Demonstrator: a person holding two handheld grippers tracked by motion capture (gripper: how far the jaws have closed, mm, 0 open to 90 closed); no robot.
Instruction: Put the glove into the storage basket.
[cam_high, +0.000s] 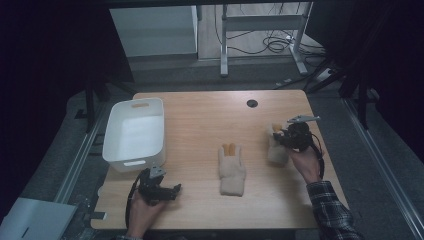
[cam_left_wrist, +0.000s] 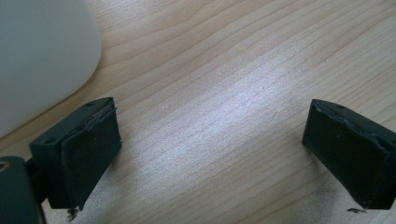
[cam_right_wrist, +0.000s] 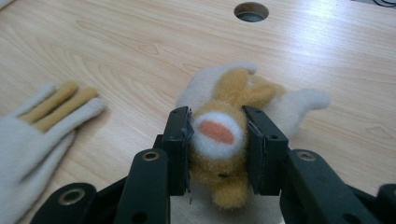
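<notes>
From your left hand-held gripper (cam_high: 176, 189), bare table (cam_high: 200, 125) lies open toward 1 and 3 o'clock, and nothing sits between its wide-apart jaws. At its 11 o'clock the white bin (cam_high: 135, 131) blocks the way, its near wall just beside the gripper. At 3 o'clock, well apart, the flat glove (cam_high: 231, 170) lies mid-table. Your right hand-held gripper (cam_high: 280, 137) is clamped on the plush toy (cam_right_wrist: 219, 135), so its jaw gap is taken. From that gripper, the glove sits at 8 o'clock with a strip of bare wood between. At 11 o'clock the cable hole (cam_high: 252, 103) breaks the surface; the far table around it is free.
</notes>
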